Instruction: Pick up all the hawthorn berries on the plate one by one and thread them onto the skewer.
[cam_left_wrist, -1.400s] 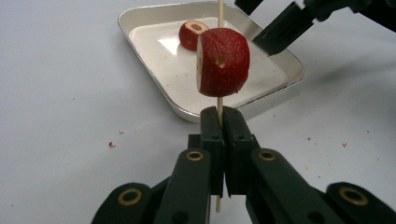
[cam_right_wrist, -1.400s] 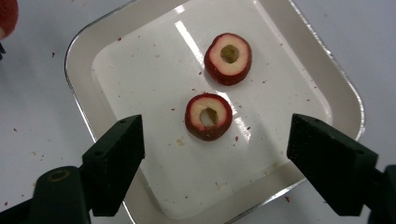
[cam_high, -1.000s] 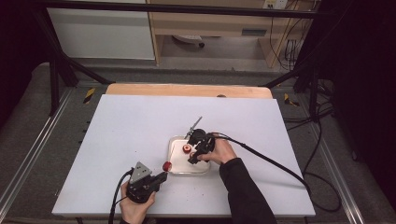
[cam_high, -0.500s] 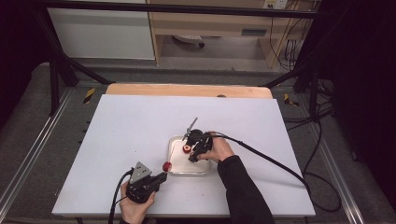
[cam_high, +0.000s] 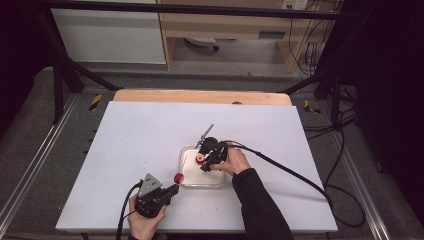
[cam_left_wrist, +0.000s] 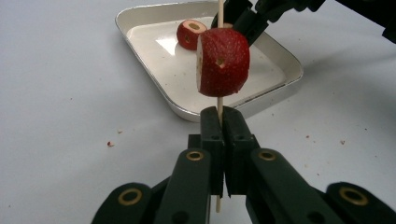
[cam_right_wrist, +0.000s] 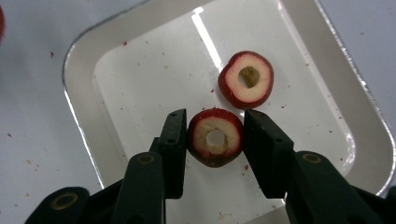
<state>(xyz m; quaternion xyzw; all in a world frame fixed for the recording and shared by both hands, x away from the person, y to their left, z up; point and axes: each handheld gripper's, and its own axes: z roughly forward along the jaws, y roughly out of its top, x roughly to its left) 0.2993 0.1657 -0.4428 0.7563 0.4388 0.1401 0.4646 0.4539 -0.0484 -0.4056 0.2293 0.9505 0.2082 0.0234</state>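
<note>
My left gripper (cam_left_wrist: 223, 116) is shut on a thin wooden skewer (cam_left_wrist: 219, 101) that stands upright. A red strawberry piece (cam_left_wrist: 224, 63) is threaded on it just above the jaws. In the high view that gripper (cam_high: 170, 190) sits at the table's front, next to the tray's near-left corner. My right gripper (cam_right_wrist: 215, 140) reaches down into the white tray (cam_right_wrist: 74, 102). Its jaws have just been closing, and both pads now touch a cored strawberry slice (cam_right_wrist: 215, 122) lying on the tray floor. A second cored slice (cam_right_wrist: 246, 79) lies loose just beyond it.
The tray (cam_high: 200, 181) rests near the middle of a white table board (cam_high: 150, 135) with a wooden strip along its far edge. The right gripper's black cable (cam_high: 285, 170) trails off to the right. Small red crumbs dot the board and the tray.
Both hands keep their places. From above, the skewer, the tray and the slices look unmoved.
</note>
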